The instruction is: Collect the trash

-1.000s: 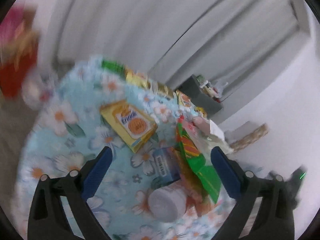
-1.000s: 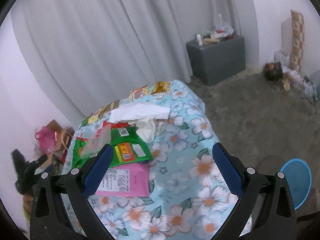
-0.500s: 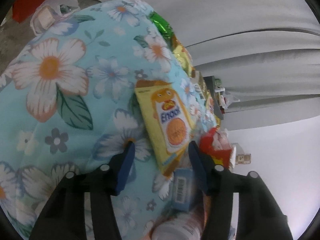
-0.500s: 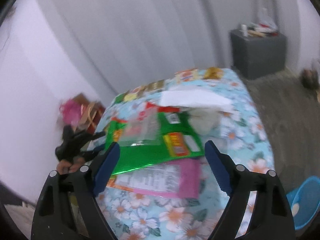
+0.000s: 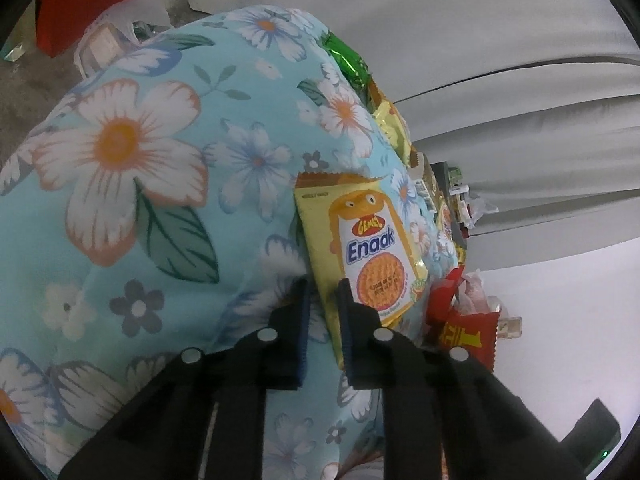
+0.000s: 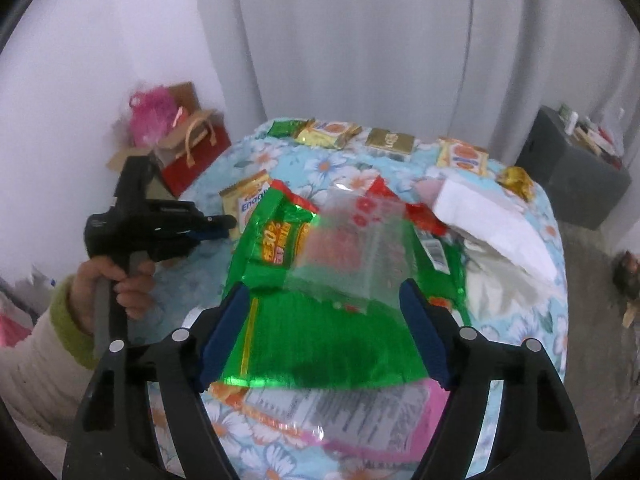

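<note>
A yellow Enaak snack packet (image 5: pixel 360 240) lies on the floral tablecloth (image 5: pixel 160 200). My left gripper (image 5: pixel 323 284) is shut on the packet's near edge; it also shows in the right wrist view (image 6: pixel 228 226), with the packet (image 6: pixel 250 200) at its tips. My right gripper (image 6: pixel 324 292) is open and empty, hovering above a large green foil bag (image 6: pixel 320 336) with a clear plastic bag (image 6: pixel 356 256) on top of it.
A red wrapper (image 5: pixel 468 328) lies right of the Enaak packet. A pink packet (image 6: pixel 432 412), a white paper (image 6: pixel 488 220) and several small wrappers (image 6: pixel 328 132) along the far edge lie on the table. A red gift bag (image 6: pixel 192 160) and a grey cabinet (image 6: pixel 572 168) stand on the floor.
My left gripper has moved in and shut on the Enaak packet's edge. My right gripper has swung left and down over the green bag, still open.
</note>
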Demonstrator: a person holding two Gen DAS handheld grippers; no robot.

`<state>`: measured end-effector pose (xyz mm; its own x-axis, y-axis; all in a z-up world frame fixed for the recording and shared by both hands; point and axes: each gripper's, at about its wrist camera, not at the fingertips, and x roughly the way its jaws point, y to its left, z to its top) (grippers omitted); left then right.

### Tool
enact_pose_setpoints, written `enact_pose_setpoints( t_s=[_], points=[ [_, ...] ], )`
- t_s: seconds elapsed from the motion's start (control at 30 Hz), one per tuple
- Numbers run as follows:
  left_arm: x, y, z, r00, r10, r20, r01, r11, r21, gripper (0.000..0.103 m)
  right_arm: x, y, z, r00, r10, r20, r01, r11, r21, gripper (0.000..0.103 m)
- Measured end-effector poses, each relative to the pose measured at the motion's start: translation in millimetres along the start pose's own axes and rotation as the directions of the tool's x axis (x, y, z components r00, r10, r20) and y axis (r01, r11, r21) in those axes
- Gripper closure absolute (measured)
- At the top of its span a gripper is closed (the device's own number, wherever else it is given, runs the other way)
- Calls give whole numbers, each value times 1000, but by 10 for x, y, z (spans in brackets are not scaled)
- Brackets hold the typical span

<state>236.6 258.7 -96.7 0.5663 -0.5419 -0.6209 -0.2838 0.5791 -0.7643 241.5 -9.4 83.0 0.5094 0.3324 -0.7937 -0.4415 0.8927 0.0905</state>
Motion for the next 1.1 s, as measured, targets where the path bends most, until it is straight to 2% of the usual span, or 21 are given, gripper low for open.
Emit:
enact_pose_setpoints(
  t_s=[0.17,0.23,0.33,0.4,0.53,0.6,0.63,0.77,1.1],
  points=[
    [6,-7,2,1000,1,7,-1,1000,4,95,260,118,64,996,-35,-78,29,997,-73,31],
    [10,-9,0,1000,3,8,-3,1000,6,95,339,135,58,994,-48,-102,39,996,-84,35],
    [12,-7,-2,1000,3,10,-3,1000,8,96,423,113,30,990,-51,-131,43,997,-64,46],
    [13,-5,0,1000,3,10,-3,1000,10,96,434,74,20,990,-28,-141,24,999,-31,58],
    [11,-2,0,1000,3,11,-4,1000,12,97,392,34,32,991,-13,-135,14,1000,5,73],
    [11,-3,-1,1000,5,13,-5,1000,14,97,376,12,44,990,-3,-138,7,1000,25,95],
    [11,-2,2,1000,4,14,-5,1000,15,97,371,-4,44,990,6,-141,-1,999,38,99],
    [8,-5,-1,1000,2,23,-2,1000,14,98,336,-49,25,991,25,-129,-17,998,64,102],
    [-111,-61,20,998,-15,62,12,999,38,100,25,-108,16,997,76,-27,-73,992,99,103]
  ],
)
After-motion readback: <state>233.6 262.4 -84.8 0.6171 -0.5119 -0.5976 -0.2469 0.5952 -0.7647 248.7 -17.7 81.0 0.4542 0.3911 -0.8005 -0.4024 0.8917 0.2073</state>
